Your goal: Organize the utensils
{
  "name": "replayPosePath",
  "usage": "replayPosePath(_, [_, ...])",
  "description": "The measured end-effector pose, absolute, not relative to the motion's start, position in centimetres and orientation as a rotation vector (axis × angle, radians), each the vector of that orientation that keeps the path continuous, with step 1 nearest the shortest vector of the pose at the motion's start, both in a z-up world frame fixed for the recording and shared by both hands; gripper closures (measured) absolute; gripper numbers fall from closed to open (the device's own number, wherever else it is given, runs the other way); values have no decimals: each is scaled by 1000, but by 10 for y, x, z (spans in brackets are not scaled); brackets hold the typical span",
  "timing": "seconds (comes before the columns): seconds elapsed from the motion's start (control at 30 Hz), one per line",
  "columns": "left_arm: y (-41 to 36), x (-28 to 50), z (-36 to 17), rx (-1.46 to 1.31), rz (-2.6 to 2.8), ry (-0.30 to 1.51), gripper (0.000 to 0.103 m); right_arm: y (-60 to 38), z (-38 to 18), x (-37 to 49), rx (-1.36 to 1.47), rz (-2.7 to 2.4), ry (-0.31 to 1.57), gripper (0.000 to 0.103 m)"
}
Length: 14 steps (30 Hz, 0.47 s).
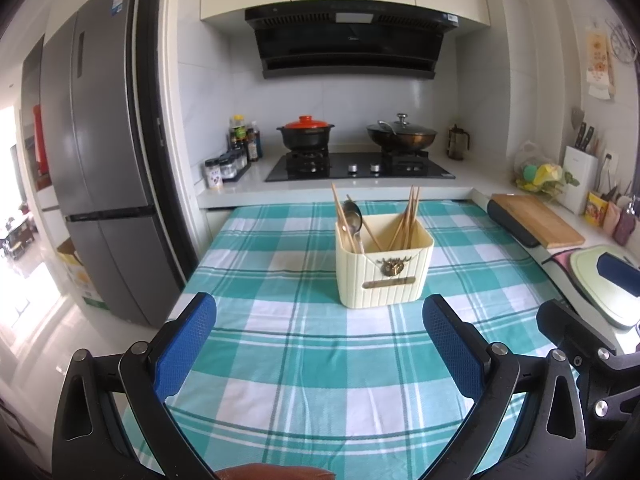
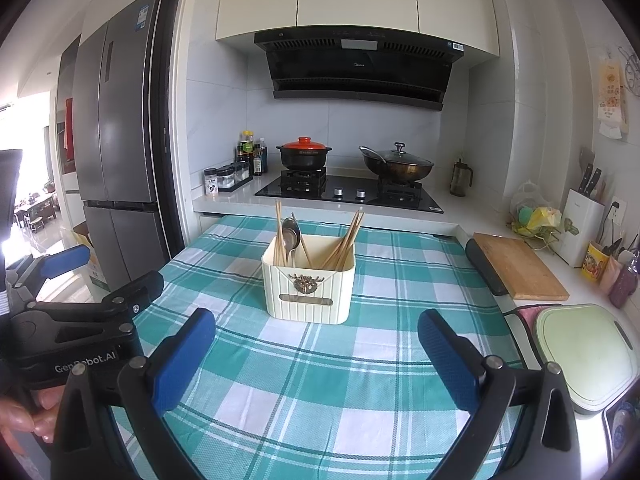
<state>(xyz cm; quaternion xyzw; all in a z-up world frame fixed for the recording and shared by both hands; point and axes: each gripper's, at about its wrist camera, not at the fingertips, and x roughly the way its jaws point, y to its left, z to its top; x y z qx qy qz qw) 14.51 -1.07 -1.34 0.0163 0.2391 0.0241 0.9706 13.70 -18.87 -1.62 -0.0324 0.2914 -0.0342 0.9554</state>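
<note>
Standing in one holder (image 1: 384, 264): two spoons (image 1: 352, 216), perhaps ten chopsticks (image 1: 408, 220).

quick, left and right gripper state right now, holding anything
Left gripper: open, jaws wide apart, holding nothing.
Right gripper: open, jaws wide apart, holding nothing.

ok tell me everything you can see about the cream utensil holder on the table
The cream utensil holder is a ribbed, plastic-looking rectangular box with rounded corners, a bronze ornament and a slotted label plate on its front. It stands upright on the teal checked tablecloth. Inside, wooden chopsticks lean in two bunches, with metal spoons on the left. Neither set of tongs touches it.
</note>
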Motion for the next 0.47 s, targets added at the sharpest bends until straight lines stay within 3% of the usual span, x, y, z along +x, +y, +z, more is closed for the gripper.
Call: replayPosePath(0.47, [-9,144,-13,12,58,482,0,-194,-16,138,-67,-73,601,0])
